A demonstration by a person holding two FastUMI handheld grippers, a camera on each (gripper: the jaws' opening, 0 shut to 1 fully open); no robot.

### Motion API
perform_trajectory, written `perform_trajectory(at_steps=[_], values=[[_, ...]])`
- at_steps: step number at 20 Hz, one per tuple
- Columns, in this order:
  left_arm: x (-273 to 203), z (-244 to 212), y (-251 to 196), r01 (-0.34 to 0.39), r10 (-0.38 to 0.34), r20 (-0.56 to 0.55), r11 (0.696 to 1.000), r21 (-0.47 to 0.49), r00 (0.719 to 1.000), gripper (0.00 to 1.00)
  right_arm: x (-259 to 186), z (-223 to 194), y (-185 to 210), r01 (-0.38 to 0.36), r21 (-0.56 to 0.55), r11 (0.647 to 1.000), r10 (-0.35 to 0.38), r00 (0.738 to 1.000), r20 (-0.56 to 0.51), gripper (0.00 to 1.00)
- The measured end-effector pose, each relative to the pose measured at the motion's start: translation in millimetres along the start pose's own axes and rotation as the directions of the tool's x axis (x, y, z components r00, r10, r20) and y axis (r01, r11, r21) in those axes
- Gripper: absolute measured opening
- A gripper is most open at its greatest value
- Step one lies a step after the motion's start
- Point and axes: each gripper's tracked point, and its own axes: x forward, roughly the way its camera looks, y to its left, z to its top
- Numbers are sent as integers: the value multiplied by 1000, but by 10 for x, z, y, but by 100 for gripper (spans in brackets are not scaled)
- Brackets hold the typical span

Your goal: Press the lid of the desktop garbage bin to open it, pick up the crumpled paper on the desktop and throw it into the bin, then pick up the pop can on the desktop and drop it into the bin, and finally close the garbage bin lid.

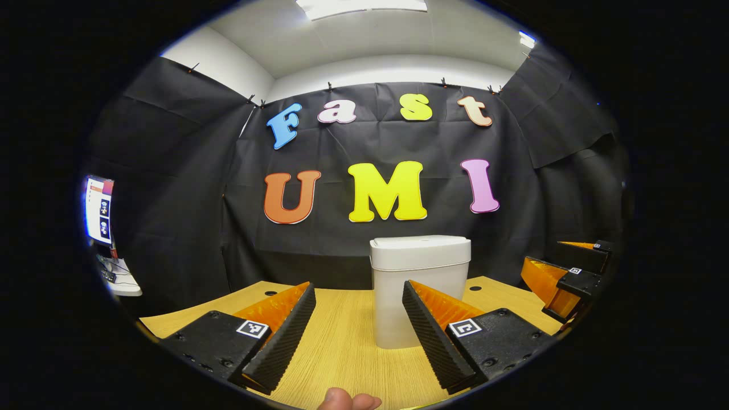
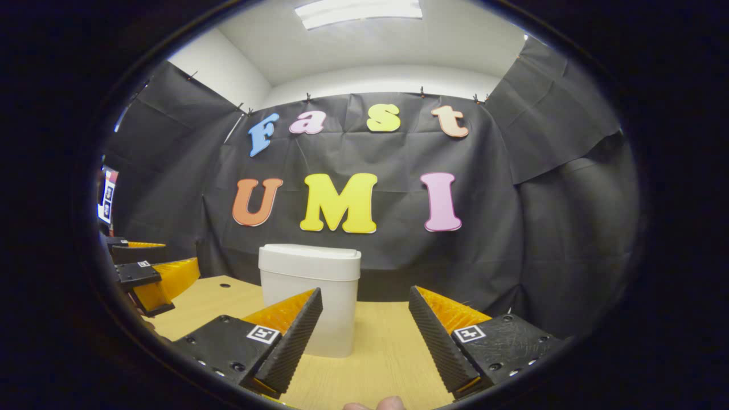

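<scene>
- Left gripper view, nearest: a fingertip (image 1: 348, 401) of the holding hand pokes in at the bottom edge.
- left gripper (image 1: 359, 319) next: jaws spread wide, nothing between them, hovering over the wooden desk (image 1: 342, 353).
- Right gripper view, same layout: a bit of finger (image 2: 376, 405) at the bottom, then the right gripper (image 2: 364, 324), jaws released and empty, above the desk.
- Each gripper also shows off to the side in the other's view; they sit well apart, both on the near side of the bin.
- garbage bin (image 1: 420, 290): pale, upright on the desk, ahead of the left gripper and slightly toward its right finger; in the right gripper view it stands behind the left finger. lid (image 1: 420, 246) is down and flat, so step one (press to open) looks not yet done.
- Handling guess for the bin: light, stiff plastic, smooth sides, probably empty, so it could slide or tip if pushed sideways. Press straight down on the lid top with a fingertip, not at the rim; no grasp needed.
- Crumpled paper and pop can: can't place them from these frames. Guess: paper is soft and very light, pinch anywhere across the bulk; can is thin-walled, slick and dents easily, so take it across the middle with a moderate squeeze.
- Farther: small holes in the desk near the back edge (image 1: 270, 293).
- Far left: a lit monitor (image 1: 99, 209) beside the booth cloth; ceiling light (image 1: 361, 5) at the top.
</scene>
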Motion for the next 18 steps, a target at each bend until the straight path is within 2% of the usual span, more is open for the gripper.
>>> perform_trajectory(at_steps=[18], values=[[28,-21,6,-2,2,-4,1000,7,1000,99,13,3,-3,-1,-1,1000,1,1000,6,93]])
